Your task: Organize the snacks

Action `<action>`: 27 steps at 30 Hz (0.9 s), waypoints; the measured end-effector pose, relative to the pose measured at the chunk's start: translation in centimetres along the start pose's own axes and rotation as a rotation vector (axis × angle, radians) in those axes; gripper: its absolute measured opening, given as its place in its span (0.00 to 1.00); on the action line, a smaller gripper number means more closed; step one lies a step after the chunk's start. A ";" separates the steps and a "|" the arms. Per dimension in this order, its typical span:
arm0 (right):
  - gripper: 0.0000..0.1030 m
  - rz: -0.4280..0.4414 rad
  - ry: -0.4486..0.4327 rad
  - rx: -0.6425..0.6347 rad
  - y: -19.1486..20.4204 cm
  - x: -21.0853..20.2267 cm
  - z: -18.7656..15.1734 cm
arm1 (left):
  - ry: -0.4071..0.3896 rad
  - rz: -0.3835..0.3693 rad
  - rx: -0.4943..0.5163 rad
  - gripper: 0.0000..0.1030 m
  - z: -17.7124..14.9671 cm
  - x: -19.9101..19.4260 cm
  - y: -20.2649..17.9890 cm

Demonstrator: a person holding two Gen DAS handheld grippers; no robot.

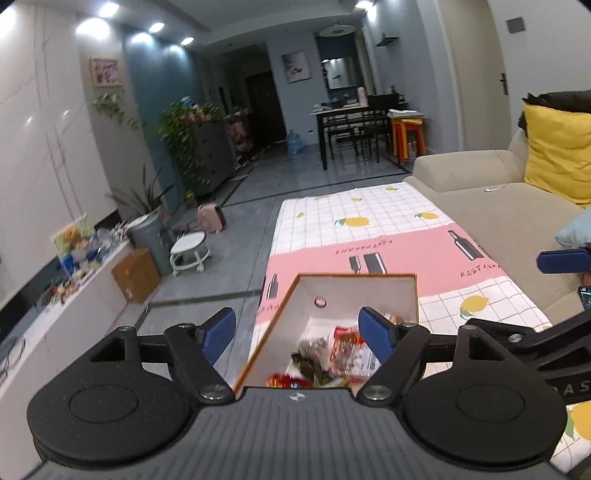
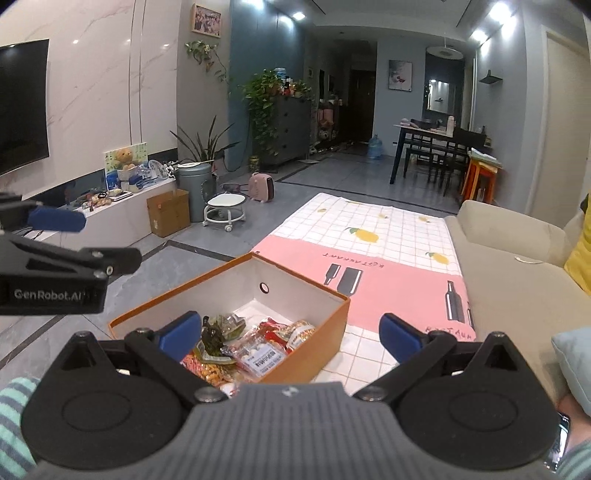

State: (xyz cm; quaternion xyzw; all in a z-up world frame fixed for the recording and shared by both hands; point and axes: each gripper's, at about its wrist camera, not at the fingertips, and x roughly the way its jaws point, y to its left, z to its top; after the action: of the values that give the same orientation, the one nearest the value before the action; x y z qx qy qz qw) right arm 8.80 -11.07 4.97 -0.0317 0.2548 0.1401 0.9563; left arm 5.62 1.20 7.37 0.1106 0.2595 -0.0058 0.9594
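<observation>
Gaping wide and empty above the snack box (image 2: 317, 325), both hand-held grippers (image 1: 297, 332) (image 2: 291, 336).

Home living room. Beige sofa (image 1: 491, 192) with yellow cushion (image 1: 557, 151) at right; wall-mounted TV (image 2: 22, 107) upper left; dining table (image 2: 424, 142) with chairs, potted plants (image 2: 264, 107) and framed pictures (image 2: 206, 20) in the background.

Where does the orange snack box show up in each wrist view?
Left wrist: orange box at lower centre, seen end-on, between the fingers.
Right wrist: orange box lower centre-left, long side visible, snacks inside.
Shared landmark: round hole in the box's far wall.
</observation>
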 end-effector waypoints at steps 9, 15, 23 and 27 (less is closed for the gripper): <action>0.96 -0.011 0.045 -0.047 0.0 0.0 -3.4 | 0.102 0.000 -0.079 0.86 -2.8 1.5 -0.4; 0.96 -0.012 0.104 -0.023 -0.5 1.5 -4.6 | 0.179 -0.015 -0.057 0.86 -4.4 2.9 -1.7; 0.96 -0.021 0.164 -0.005 -1.1 2.9 -5.7 | 0.228 -0.021 -0.059 0.86 -5.0 3.5 -2.1; 0.96 -0.021 0.165 0.001 -1.3 3.1 -5.8 | 0.239 -0.021 -0.054 0.86 -5.1 3.6 -2.3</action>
State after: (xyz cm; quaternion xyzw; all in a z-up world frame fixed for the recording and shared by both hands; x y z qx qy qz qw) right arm 8.94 -12.30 -1.62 -0.0456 0.3326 0.1268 0.9334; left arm 6.09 0.19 0.81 0.0822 0.3732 0.0046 0.9241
